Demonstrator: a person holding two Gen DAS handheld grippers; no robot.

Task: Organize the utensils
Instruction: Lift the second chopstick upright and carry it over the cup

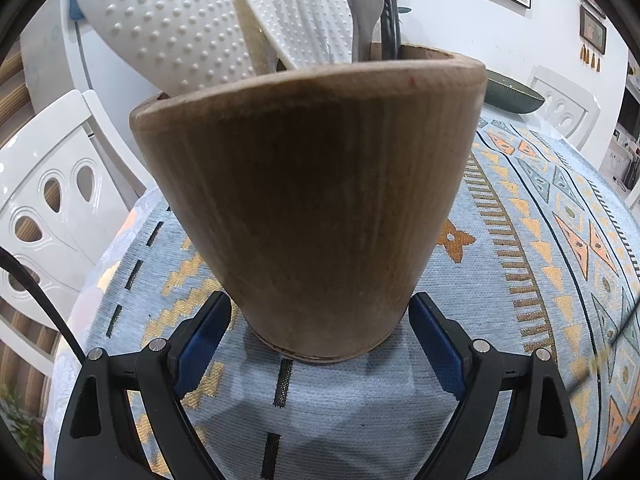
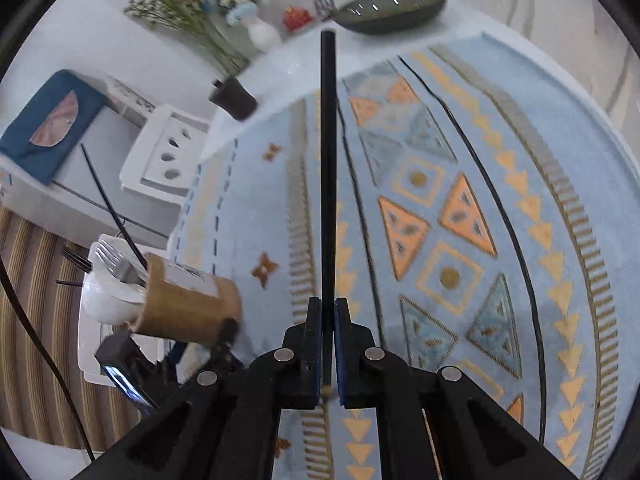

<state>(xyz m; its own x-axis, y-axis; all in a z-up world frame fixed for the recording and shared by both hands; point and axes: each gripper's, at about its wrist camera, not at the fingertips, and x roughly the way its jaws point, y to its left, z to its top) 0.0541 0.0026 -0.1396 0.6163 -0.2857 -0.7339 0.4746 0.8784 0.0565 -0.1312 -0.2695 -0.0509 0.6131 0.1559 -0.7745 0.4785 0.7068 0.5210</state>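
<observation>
A wooden utensil holder point(image 1: 308, 200) stands on the patterned blue tablecloth point(image 1: 520, 240), right in front of the left wrist camera. My left gripper point(image 1: 322, 300) is shut on its base, a blue pad on each side. White dotted spoons point(image 1: 180, 28), a grey utensil and black chopsticks point(image 1: 390, 8) stick out of its top. The right wrist view shows the same holder point(image 2: 188, 308) at the lower left, with forks point(image 2: 114, 262) in it. My right gripper point(image 2: 328, 304) is shut on a black chopstick point(image 2: 328, 160) that points straight ahead, lifted over the cloth.
A dark green bowl point(image 2: 392, 4) sits at the far edge of the table, with a white vase of flowers point(image 2: 262, 34) and a dark cup point(image 2: 234, 98) beside it. White chairs point(image 1: 48, 200) stand around the table. A black cable point(image 2: 36, 340) hangs at the left.
</observation>
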